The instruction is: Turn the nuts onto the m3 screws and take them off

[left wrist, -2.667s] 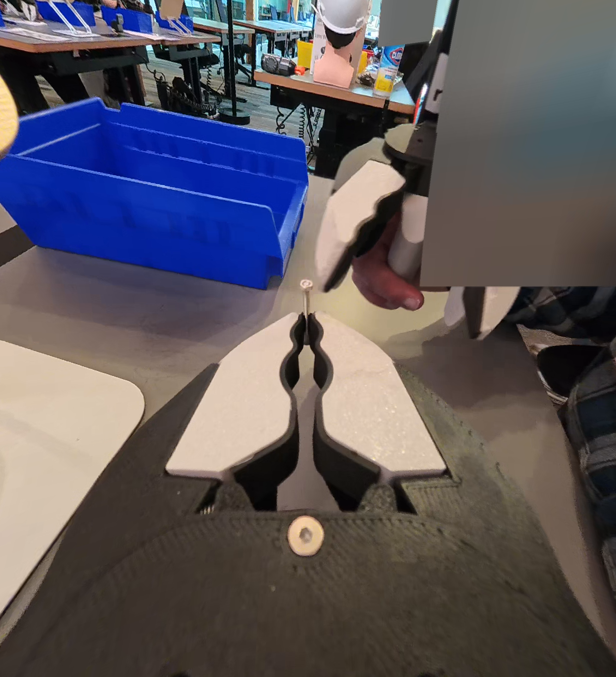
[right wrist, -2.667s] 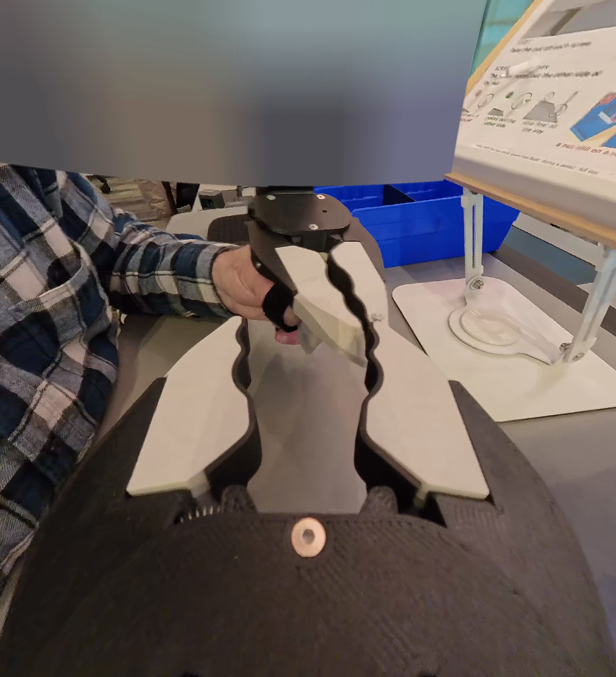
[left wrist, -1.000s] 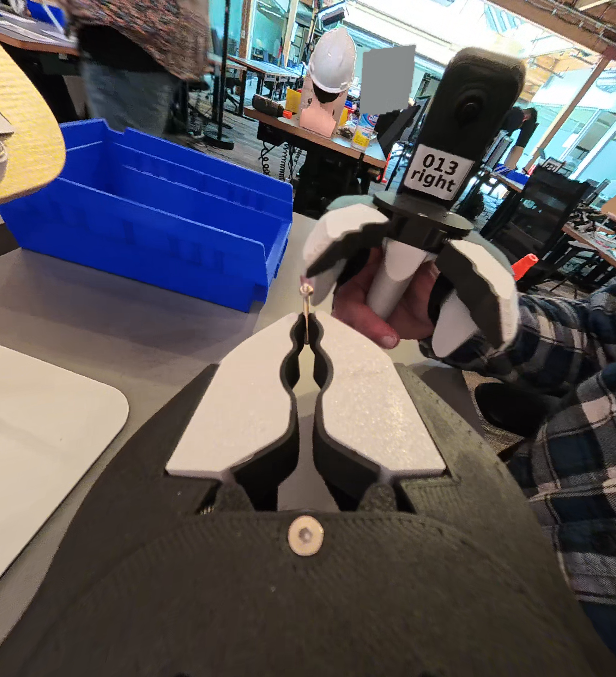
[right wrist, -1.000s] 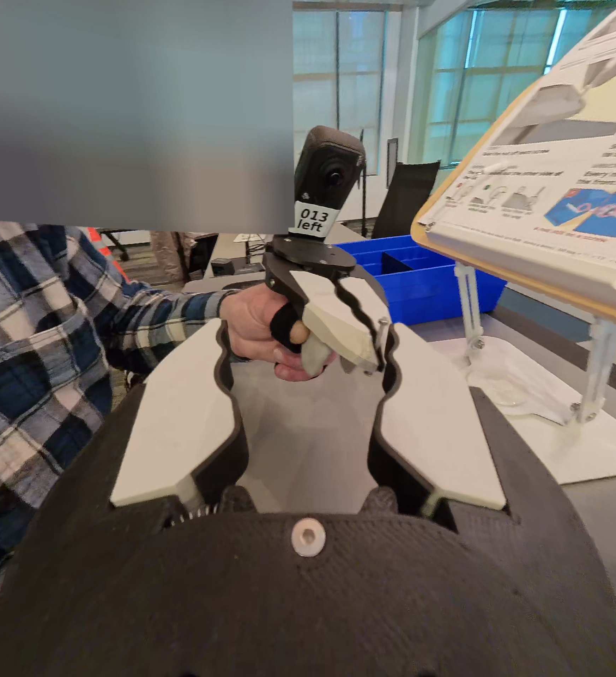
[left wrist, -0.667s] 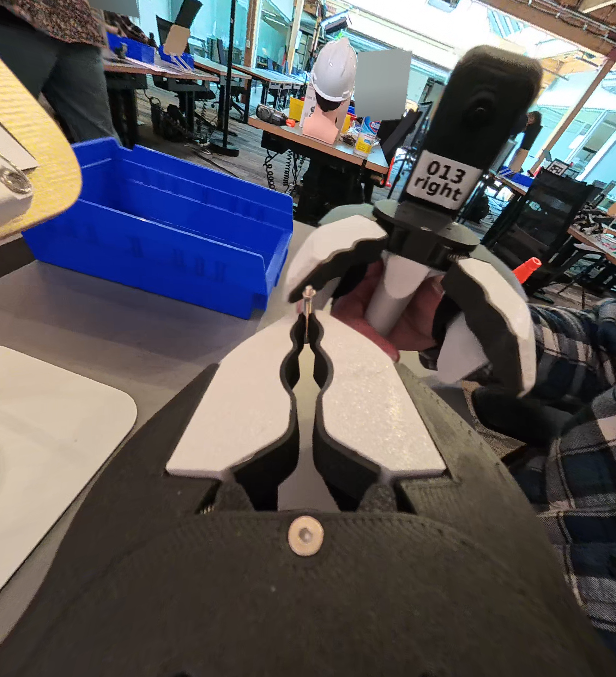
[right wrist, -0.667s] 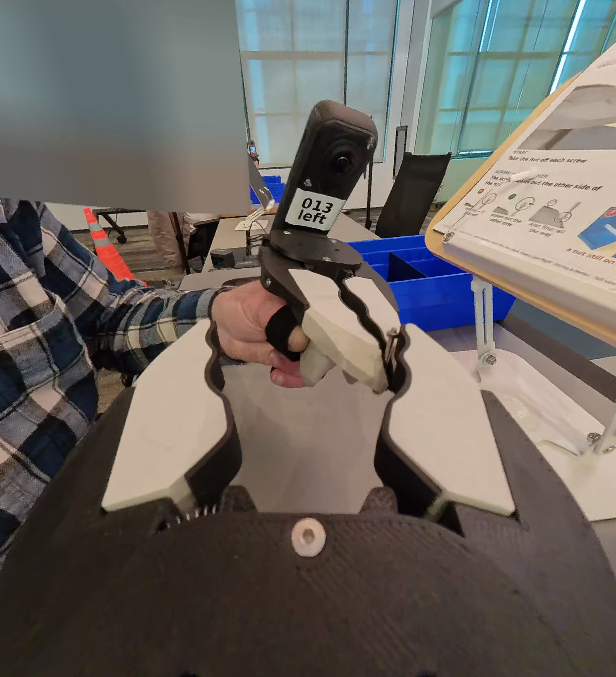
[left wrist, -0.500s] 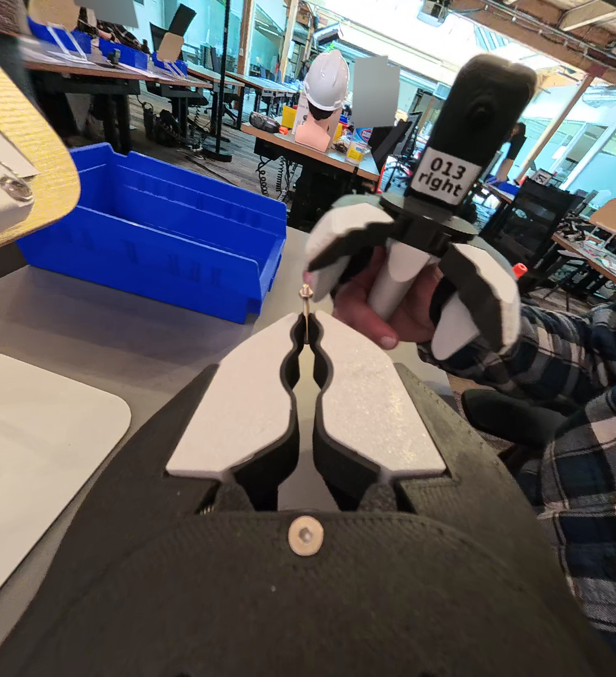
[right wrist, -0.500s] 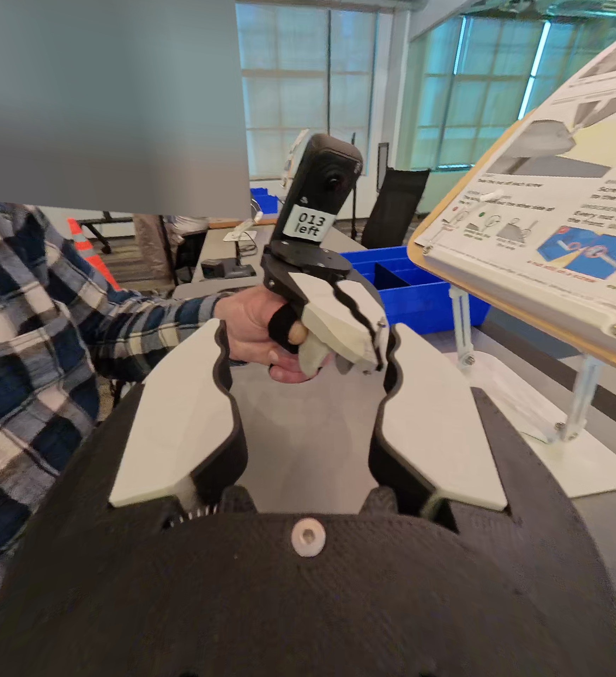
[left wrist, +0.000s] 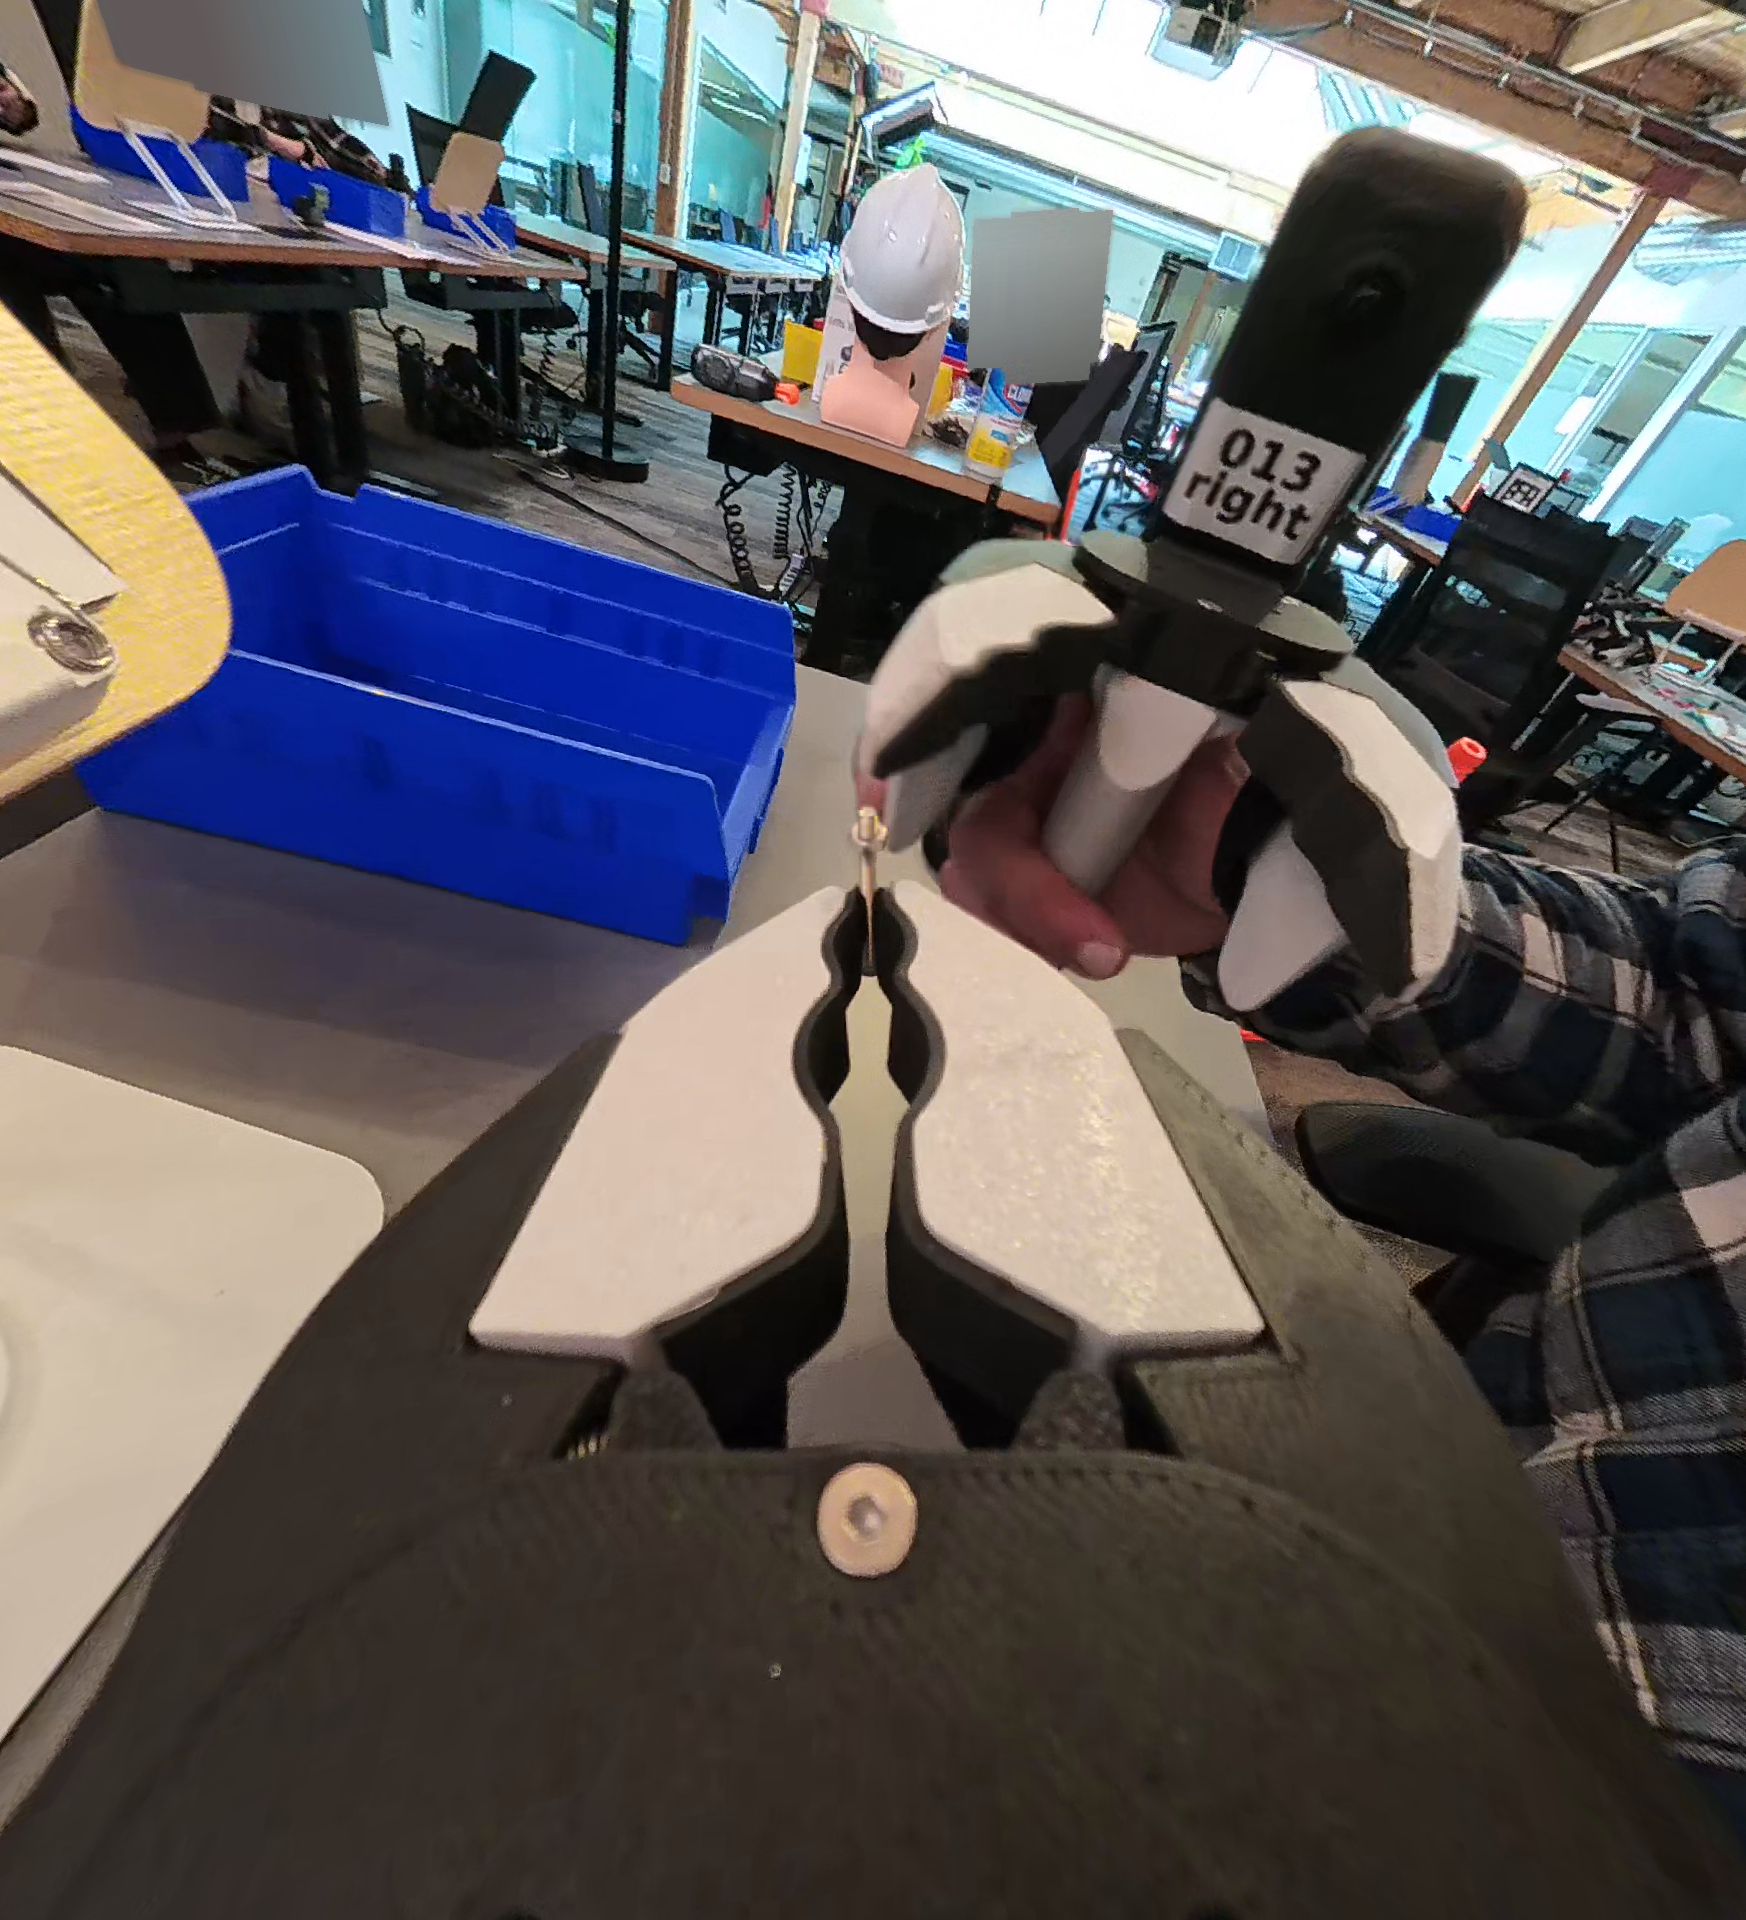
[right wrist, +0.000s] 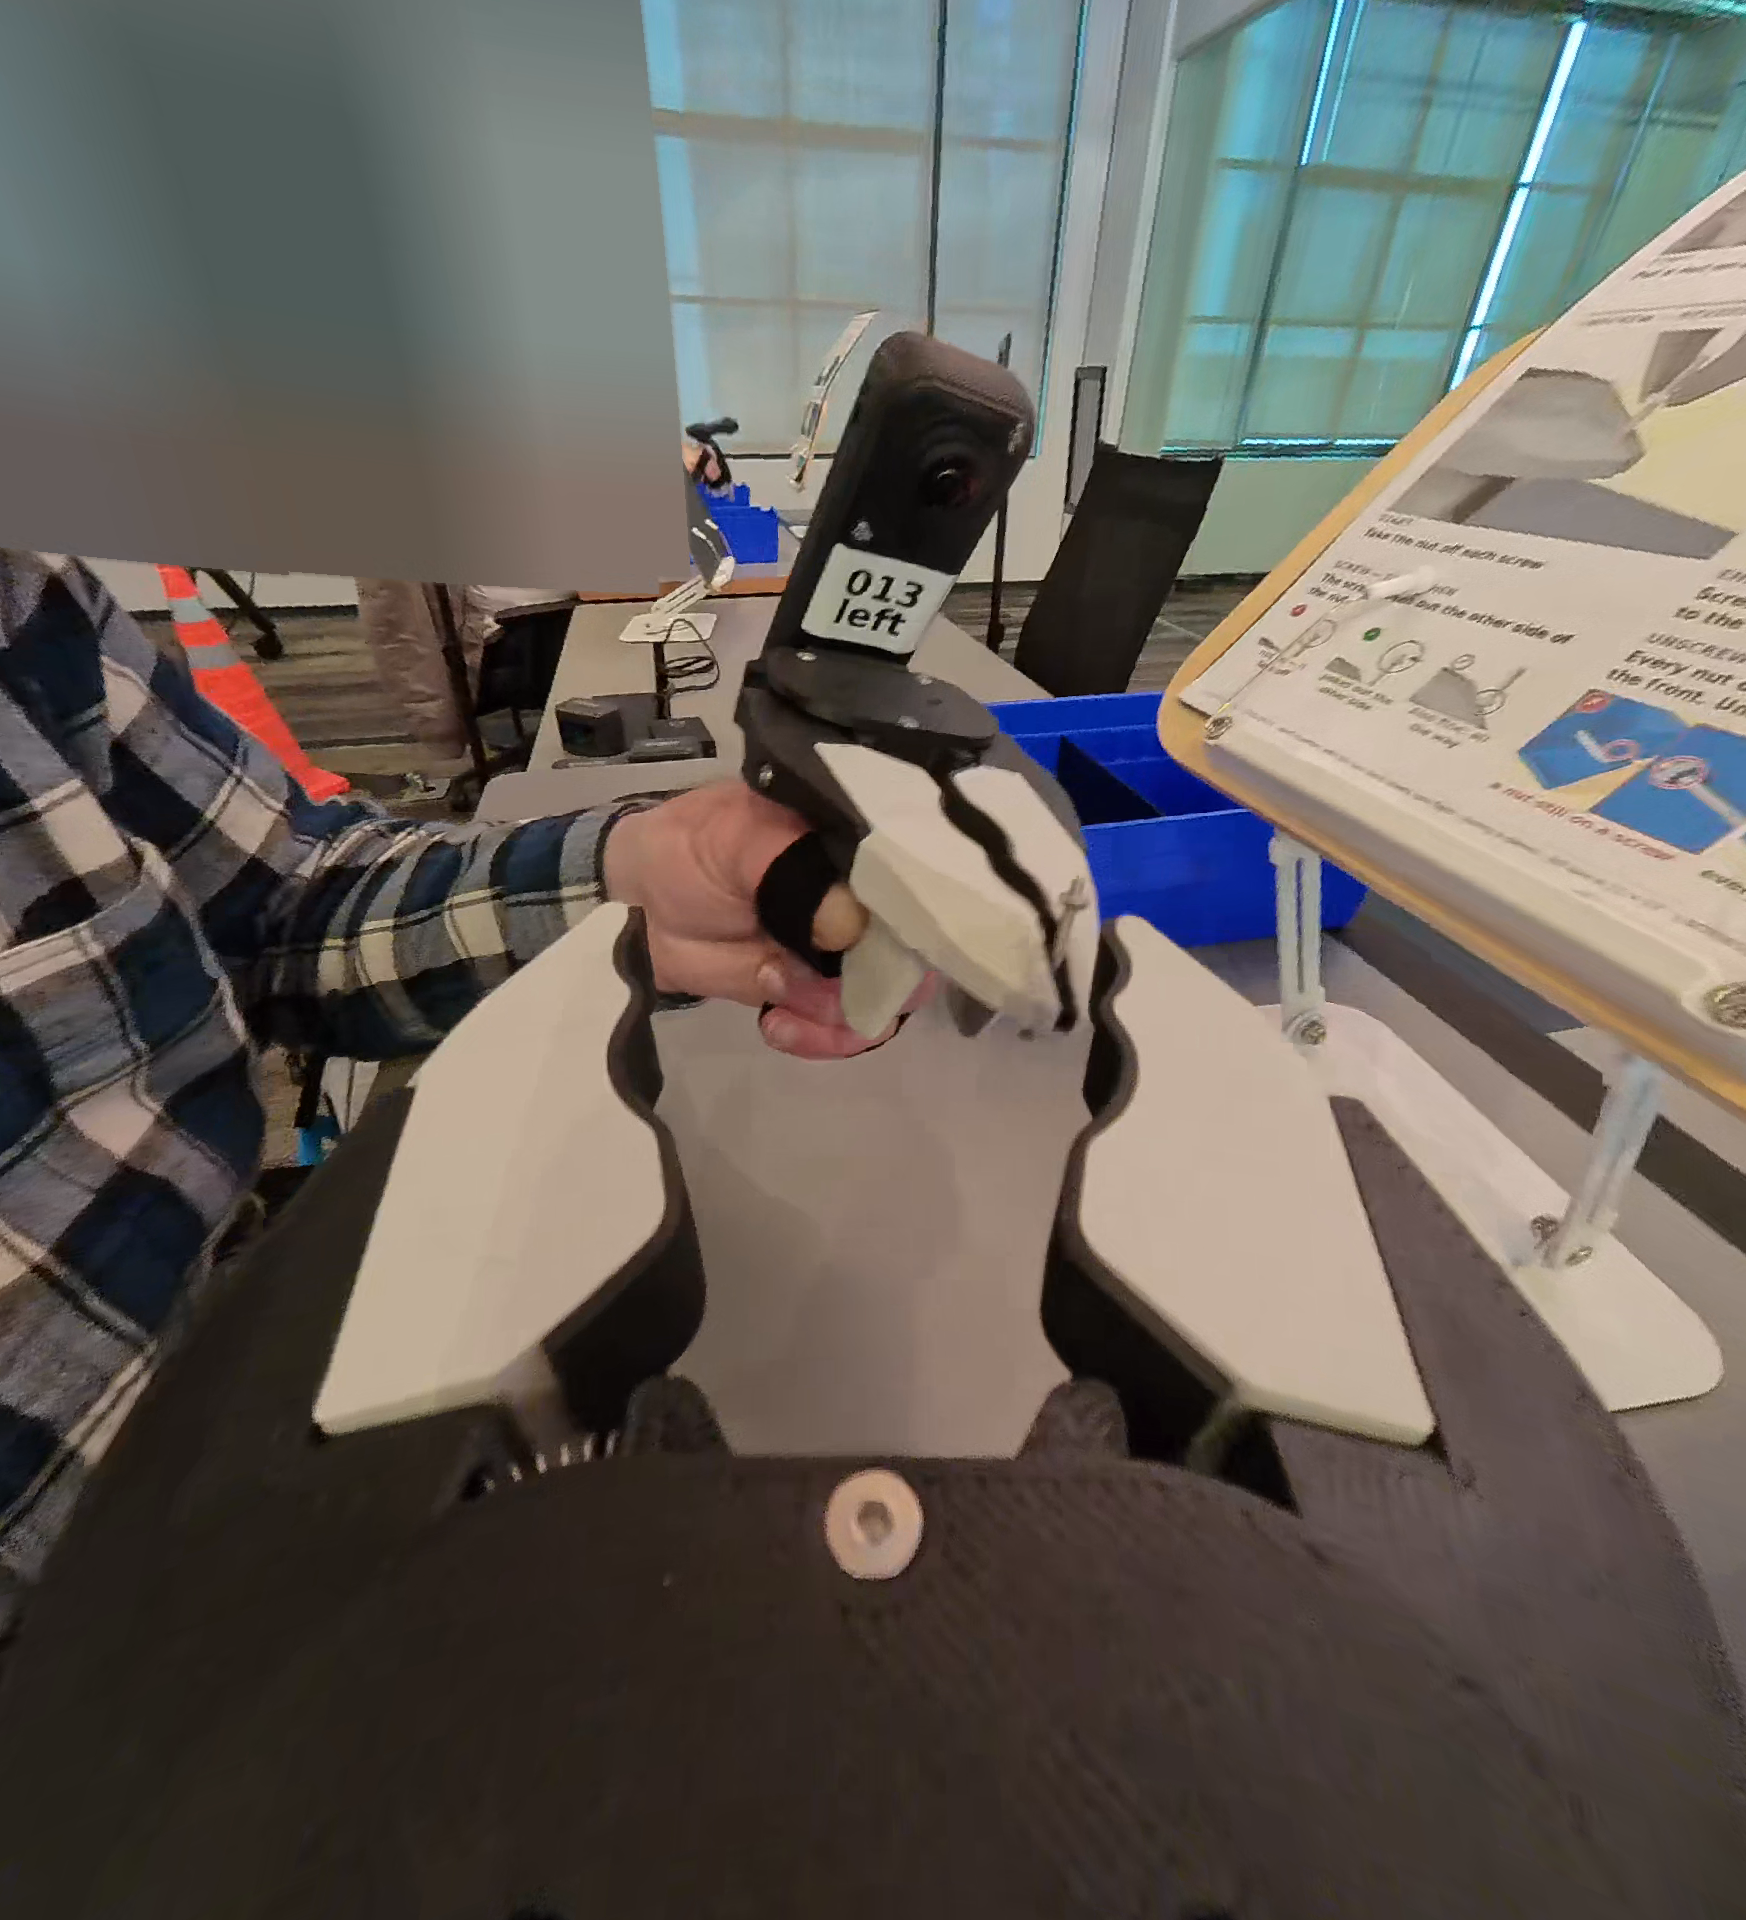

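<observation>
My left gripper is clamping a thin silver metal screw by its shank while my right gripper, jaws wide apart, is nearing its head, so I'd align squarely.

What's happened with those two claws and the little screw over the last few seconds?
Both claws rose off the table: the views now tilt up toward the room. The right claw, wide open throughout, edged in until one fingertip sits right beside the screw's top. Nothing was grabbed or let go. The left claw stayed shut on the screw; the blue bin stayed put.
</observation>
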`<state>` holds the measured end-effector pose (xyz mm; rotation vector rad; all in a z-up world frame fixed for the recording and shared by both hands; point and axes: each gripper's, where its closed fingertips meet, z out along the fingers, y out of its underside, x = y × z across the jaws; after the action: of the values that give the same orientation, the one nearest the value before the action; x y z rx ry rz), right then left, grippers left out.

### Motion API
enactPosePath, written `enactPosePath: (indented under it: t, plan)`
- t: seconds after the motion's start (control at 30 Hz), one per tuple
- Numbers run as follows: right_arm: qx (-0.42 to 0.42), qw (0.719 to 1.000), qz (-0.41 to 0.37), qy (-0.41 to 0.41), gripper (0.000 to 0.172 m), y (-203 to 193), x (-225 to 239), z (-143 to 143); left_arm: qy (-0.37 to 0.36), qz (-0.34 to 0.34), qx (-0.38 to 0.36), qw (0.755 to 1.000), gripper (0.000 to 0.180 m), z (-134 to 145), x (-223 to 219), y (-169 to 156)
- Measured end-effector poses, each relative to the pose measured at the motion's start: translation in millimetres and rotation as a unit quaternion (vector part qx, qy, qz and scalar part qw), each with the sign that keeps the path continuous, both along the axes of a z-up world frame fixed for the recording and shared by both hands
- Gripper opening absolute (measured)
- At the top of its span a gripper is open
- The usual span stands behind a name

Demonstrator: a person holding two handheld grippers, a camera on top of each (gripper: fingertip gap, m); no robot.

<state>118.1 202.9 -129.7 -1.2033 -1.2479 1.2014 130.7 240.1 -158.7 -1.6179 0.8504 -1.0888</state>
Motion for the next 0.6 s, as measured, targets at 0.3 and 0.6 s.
enactPosePath:
  t: [0.3,0.6]
  plan:
    - [0.006,0.999,0.049,-0.005,0.054,-17.3,0.5,-2.4,-0.003,0.015,0.005,1.0,0.002,3.9,-3.9,3.1]
    - [-0.02,0.995,-0.091,-0.023,0.013,34.6,0.4,1.6,0.033,0.012,0.038,0.999,0.002,3.4,8.4,-7.2]
